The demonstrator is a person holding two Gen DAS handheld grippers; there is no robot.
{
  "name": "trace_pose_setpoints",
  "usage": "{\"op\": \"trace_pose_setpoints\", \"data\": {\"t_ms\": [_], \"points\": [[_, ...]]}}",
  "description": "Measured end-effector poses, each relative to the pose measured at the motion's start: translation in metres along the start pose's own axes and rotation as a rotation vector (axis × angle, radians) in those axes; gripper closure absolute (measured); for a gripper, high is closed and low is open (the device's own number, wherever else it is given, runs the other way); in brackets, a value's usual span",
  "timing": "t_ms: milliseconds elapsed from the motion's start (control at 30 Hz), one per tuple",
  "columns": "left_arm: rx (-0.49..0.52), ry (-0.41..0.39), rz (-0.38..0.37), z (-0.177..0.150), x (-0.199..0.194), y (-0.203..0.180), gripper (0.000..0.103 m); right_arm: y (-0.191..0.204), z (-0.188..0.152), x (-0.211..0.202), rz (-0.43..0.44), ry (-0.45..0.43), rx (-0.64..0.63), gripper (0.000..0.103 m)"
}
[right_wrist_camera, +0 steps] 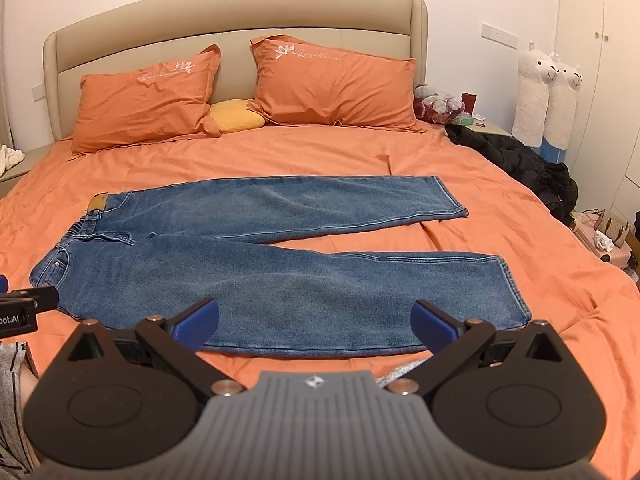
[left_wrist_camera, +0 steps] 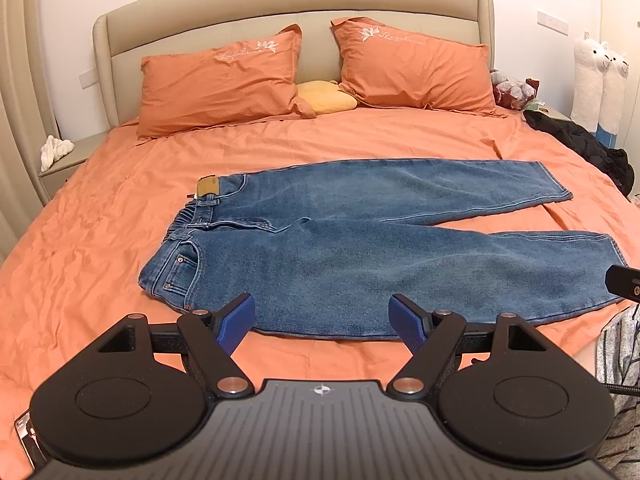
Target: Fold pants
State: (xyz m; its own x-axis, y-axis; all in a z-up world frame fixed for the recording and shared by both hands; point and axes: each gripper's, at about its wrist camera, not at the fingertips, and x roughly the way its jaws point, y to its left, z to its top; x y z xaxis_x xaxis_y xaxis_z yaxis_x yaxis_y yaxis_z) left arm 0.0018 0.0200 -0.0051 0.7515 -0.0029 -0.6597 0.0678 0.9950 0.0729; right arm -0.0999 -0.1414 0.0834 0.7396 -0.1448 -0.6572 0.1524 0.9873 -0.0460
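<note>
A pair of blue jeans (left_wrist_camera: 360, 248) (right_wrist_camera: 280, 276) lies flat on the orange bedsheet, waistband to the left and both legs spread apart to the right. My left gripper (left_wrist_camera: 322, 320) hovers open just short of the near leg's front edge, close to the hip. My right gripper (right_wrist_camera: 316, 322) is also open, wider, above the near leg's lower edge toward the hem. Neither holds anything. Part of the other gripper shows at the right edge of the left wrist view and the left edge of the right wrist view.
Two orange pillows (left_wrist_camera: 224, 84) (left_wrist_camera: 416, 68) and a yellow cushion (left_wrist_camera: 326, 96) lean on the beige headboard. A black jacket (right_wrist_camera: 516, 160) lies at the bed's right edge, with white plush toys (right_wrist_camera: 544, 96) beyond. A striped sleeve (left_wrist_camera: 620, 360) is nearby.
</note>
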Motion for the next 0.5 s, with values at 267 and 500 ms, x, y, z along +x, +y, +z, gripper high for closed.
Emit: {"op": "trace_pose_setpoints", "data": {"t_ms": [267, 500], "points": [[-0.014, -0.002, 0.001, -0.0011, -0.0009, 0.0042, 0.014, -0.0002, 0.0005, 0.0015, 0.011, 0.008, 0.004, 0.005], [-0.014, -0.001, -0.002, -0.0020, -0.0032, 0.0038, 0.014, 0.0023, 0.0016, 0.0012, 0.015, 0.012, 0.001, 0.005]]}}
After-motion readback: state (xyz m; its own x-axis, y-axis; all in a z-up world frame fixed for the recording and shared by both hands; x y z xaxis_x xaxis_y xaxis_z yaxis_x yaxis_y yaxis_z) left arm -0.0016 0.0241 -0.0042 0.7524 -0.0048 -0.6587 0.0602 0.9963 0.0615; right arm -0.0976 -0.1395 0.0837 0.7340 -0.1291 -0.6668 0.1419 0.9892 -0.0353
